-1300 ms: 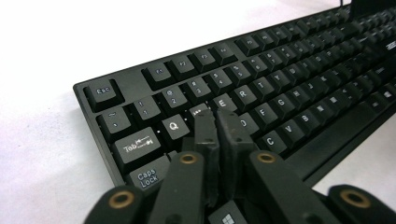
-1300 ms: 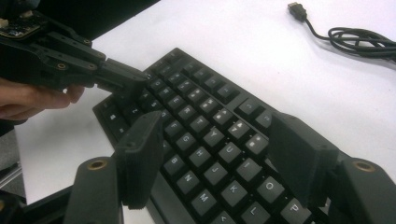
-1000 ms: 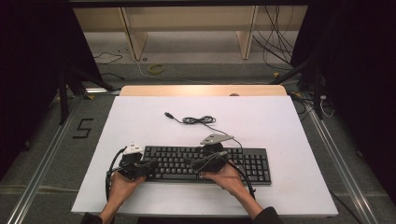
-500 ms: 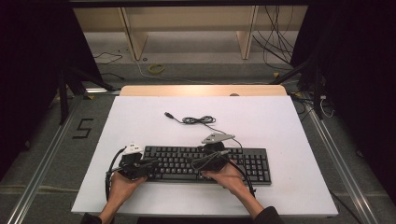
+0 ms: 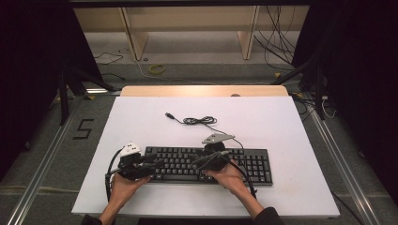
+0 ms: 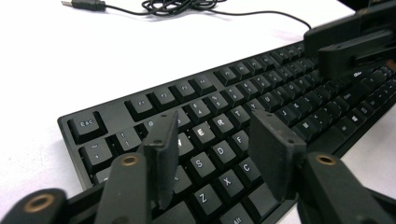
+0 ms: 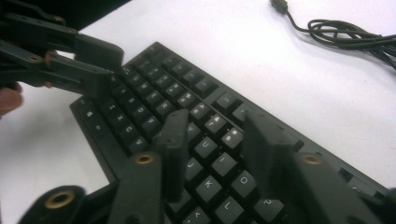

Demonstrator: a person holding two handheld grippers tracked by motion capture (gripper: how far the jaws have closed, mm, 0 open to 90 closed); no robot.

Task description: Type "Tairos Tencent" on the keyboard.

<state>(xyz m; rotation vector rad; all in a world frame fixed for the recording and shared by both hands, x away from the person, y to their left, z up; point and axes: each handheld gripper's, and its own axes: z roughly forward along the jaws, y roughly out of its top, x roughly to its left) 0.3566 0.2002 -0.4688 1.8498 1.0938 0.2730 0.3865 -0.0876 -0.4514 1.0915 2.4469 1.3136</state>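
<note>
A black keyboard [image 5: 244,164] lies near the front edge of the white table [image 5: 291,122]. Its thin black cable [image 5: 199,121] is coiled behind it and ends in a loose USB plug [image 5: 169,115]. My left gripper [image 5: 157,164] hovers over the keyboard's left end, above the letter keys [image 6: 219,122]. Its jaws have just been opening and stand apart with nothing between them. My right gripper [image 5: 198,161] is over the middle keys [image 7: 212,147]. Its jaws have just been closing, but a gap remains and they hold nothing. The two grippers point toward each other.
The cable coil [image 6: 177,5] and plug [image 7: 279,4] lie on bare white table behind the keyboard. Wooden shelving legs [image 5: 133,37] stand beyond the table's far edge. Loose cables [image 5: 157,69] lie on the floor, and metal rails [image 5: 42,164] run along both sides.
Both hands stay over the keyboard in the same places. The jaw movement is too small to make out in the high view.
</note>
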